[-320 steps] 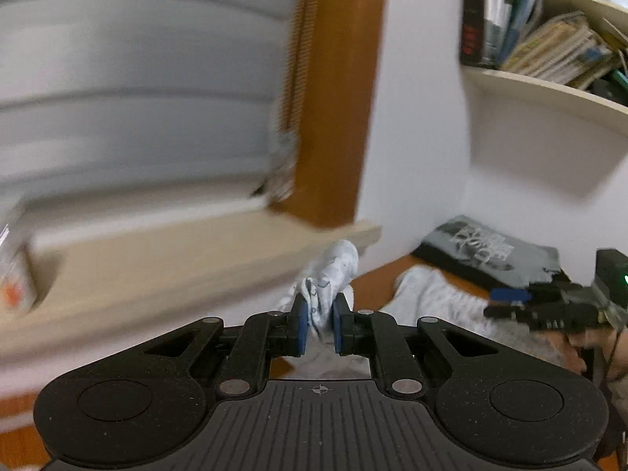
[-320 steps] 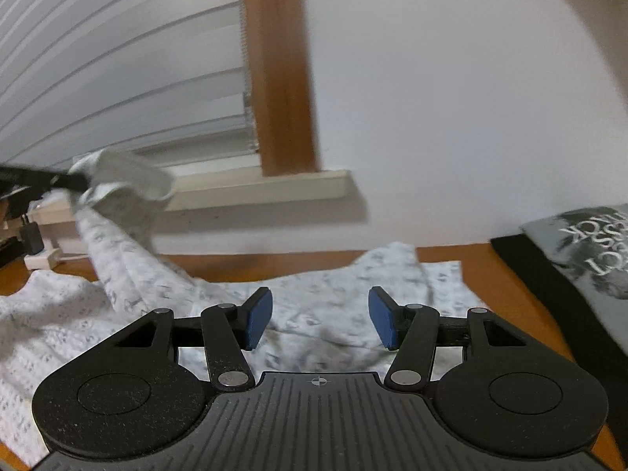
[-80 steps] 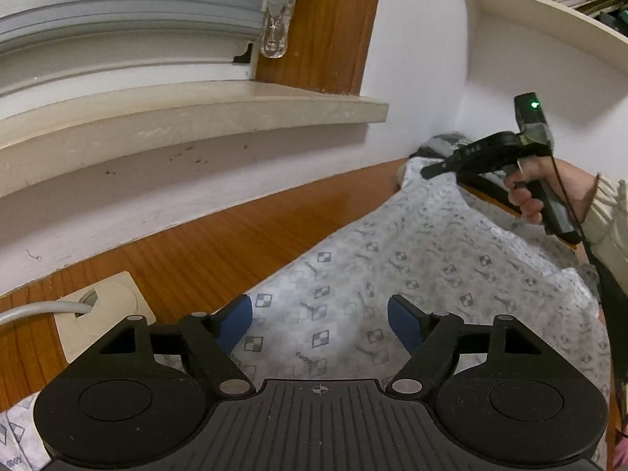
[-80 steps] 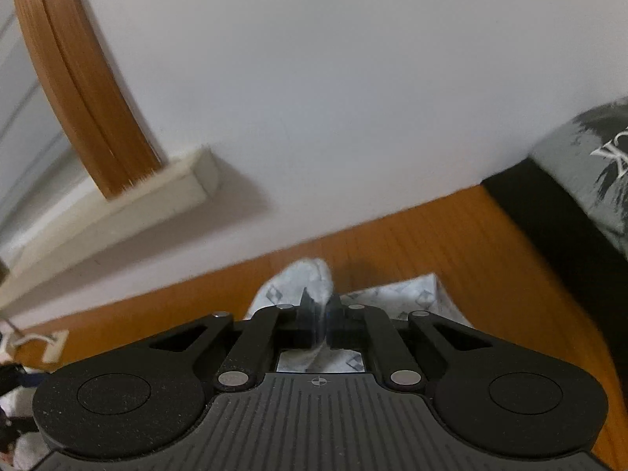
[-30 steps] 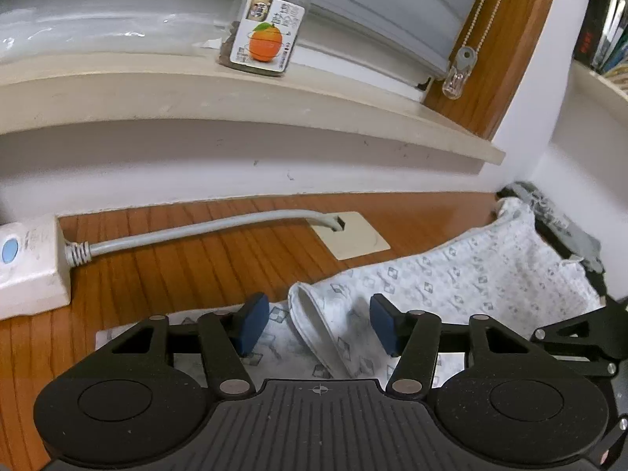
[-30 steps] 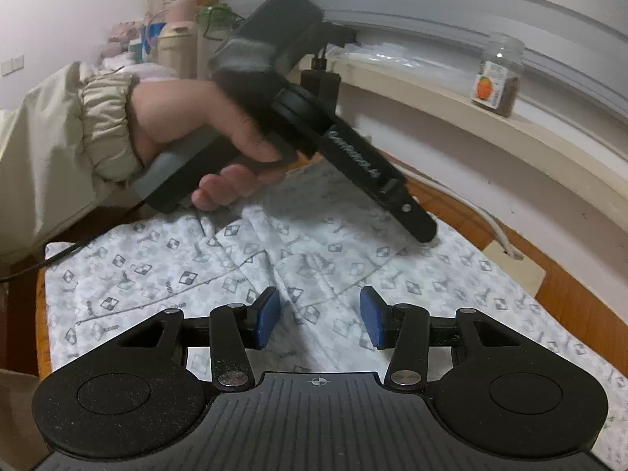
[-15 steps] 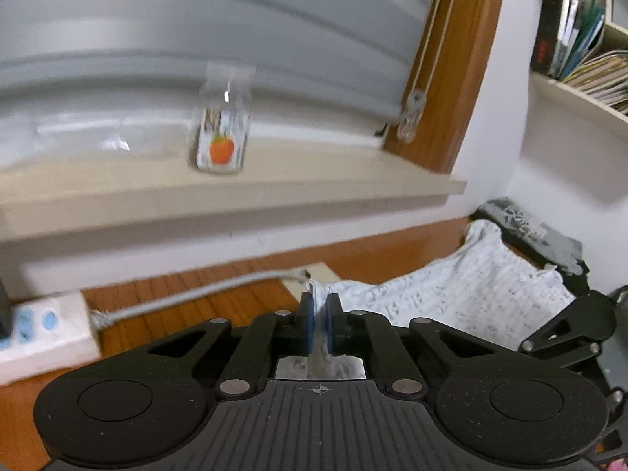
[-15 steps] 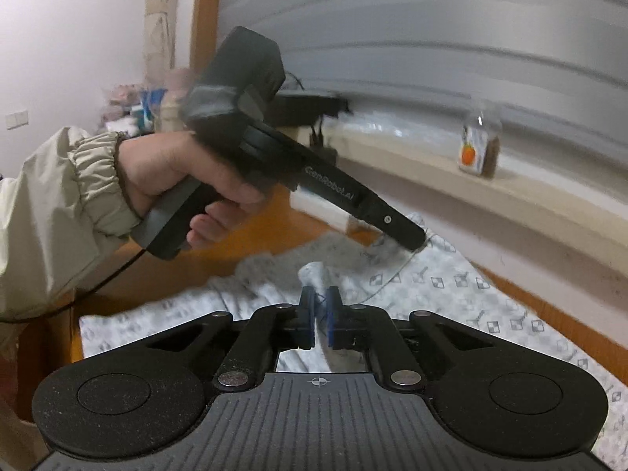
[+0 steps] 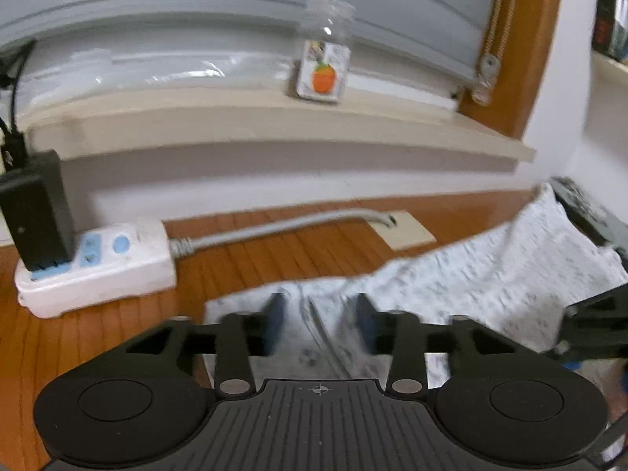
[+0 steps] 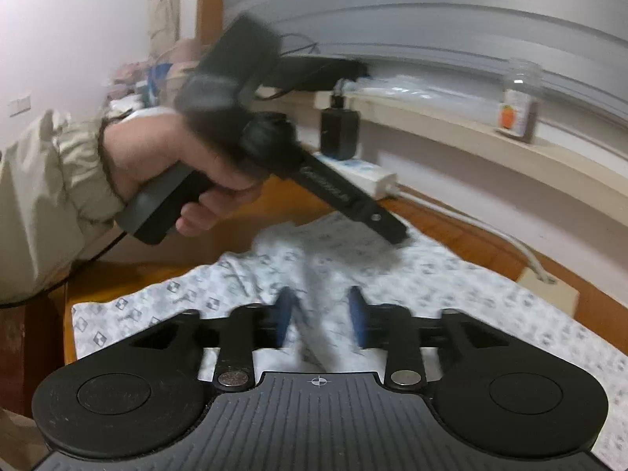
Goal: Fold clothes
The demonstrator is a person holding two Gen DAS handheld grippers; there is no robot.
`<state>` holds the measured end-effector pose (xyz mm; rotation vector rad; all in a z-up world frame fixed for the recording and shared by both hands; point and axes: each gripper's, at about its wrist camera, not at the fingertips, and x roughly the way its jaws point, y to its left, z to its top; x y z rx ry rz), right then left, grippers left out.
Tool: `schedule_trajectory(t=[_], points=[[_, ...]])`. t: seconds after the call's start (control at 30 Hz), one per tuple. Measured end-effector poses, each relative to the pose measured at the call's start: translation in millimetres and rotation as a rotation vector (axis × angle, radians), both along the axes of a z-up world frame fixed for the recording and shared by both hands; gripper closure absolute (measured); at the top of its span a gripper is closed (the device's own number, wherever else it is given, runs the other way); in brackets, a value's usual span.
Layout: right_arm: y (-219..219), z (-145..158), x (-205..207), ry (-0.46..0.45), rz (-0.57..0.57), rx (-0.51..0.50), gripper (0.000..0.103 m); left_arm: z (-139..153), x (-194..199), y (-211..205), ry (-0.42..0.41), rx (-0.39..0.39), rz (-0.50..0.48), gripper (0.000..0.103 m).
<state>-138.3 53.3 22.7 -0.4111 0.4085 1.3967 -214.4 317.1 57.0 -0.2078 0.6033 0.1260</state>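
A lived-in home room: windowsill (image 9: 274,117) jar (image 9: 324,66) (orange label), power strip (image 9: 98,267).

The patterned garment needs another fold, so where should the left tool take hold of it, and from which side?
Probably the raised fold ridge of the patterned garment, lying between the open fingers of the left tool. Come from above: the rest lies flat on the wooden table, offering little to pinch.
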Motion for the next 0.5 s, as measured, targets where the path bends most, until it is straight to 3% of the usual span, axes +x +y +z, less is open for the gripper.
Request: schedule_trajectory(t=[0.13,0.37,0.5], points=[[-48,9,45,-0.008,-0.148,0.004,0.063,17,11,-17,-0.075,0.046,-0.020,0.024],[-131,25,124,-0.021,-0.406,0.011,0.063,24,79,-80,-0.103,0.067,-0.223,0.015],[-188,20,198,0.088,-0.669,0.006,0.063,6,111,-103,-0.068,0.059,-0.304,0.015]])
